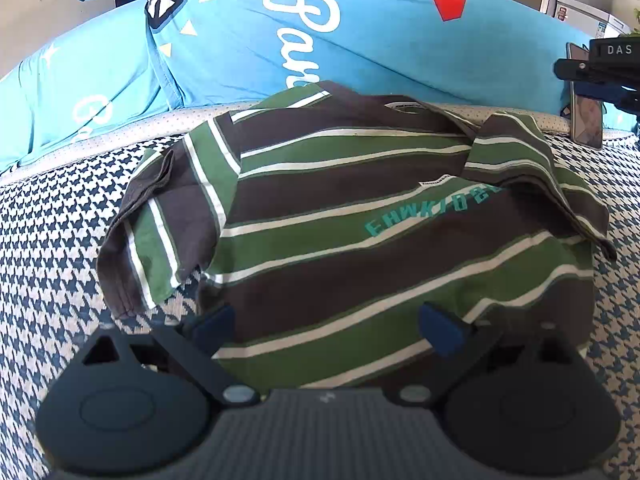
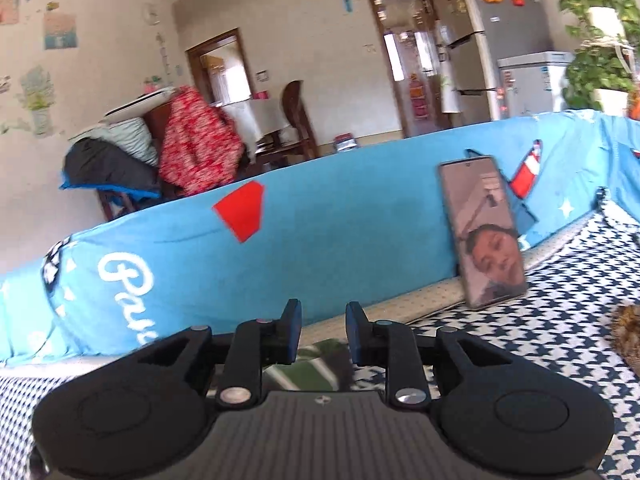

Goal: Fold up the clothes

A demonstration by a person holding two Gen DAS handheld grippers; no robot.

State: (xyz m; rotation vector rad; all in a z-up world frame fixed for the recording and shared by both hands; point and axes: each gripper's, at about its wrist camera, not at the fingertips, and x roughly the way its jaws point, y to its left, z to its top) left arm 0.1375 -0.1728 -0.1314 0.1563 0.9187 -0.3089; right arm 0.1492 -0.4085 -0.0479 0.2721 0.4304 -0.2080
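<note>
Striped shirt (image 1: 360, 216) spread on houndstooth sofa seat (image 1: 48, 248), left claw (image 1: 326, 330) gaping wide over hem, empty, right claw (image 2: 323, 330) raised, narrowly parted, empty, phone (image 2: 482, 232) leaning on blue backrest (image 2: 320, 232)

The shirt (image 1: 360, 216) is a short-sleeved tee striped in green, dark brown and thin white, with teal lettering across the chest. It lies spread face up, slightly rumpled, collar at the far end and hem nearest. One sleeve splays outward flat; the other is folded in over the body.
</note>
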